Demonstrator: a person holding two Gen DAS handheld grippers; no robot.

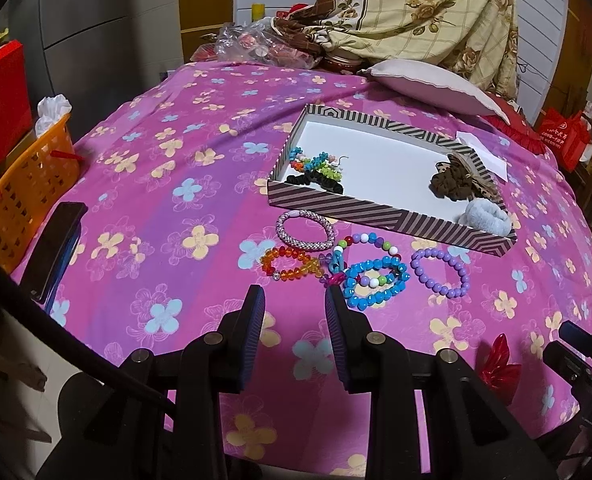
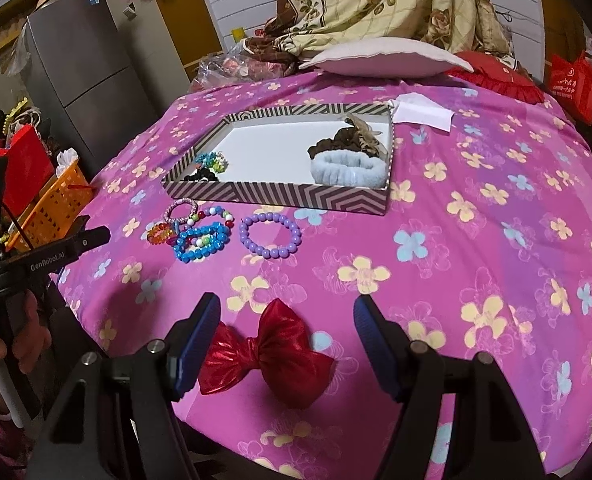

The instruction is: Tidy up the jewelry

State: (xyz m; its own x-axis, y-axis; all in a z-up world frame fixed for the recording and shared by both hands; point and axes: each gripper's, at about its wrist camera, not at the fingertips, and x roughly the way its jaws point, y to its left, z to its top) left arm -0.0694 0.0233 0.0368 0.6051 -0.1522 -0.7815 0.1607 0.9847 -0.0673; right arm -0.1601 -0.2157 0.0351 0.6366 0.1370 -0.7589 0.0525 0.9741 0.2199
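Observation:
Several bead bracelets lie on the pink flowered bedspread: pink-white (image 1: 304, 229), orange (image 1: 290, 266), multicoloured (image 1: 369, 242), blue (image 1: 375, 282) and purple (image 1: 439, 272). Behind them is a striped box (image 1: 375, 210) holding bead pieces (image 1: 315, 162), a black scrunchie (image 1: 315, 182), a brown one (image 1: 455, 184) and a light blue one (image 1: 485, 218). My left gripper (image 1: 294, 292) is open just in front of the orange and blue bracelets, nothing between its fingers. My right gripper (image 2: 288, 302) is open over a shiny red bow (image 2: 272, 350), which lies on the bedspread between the fingers, its left wing beside the left pad.
An orange basket (image 1: 28, 200) and a dark flat case (image 1: 56, 248) sit at the bed's left edge. A pillow (image 1: 427, 84), a folded blanket (image 1: 415, 8) and a plastic bag (image 1: 252, 44) lie at the back. White paper (image 1: 483, 152) rests right of the box.

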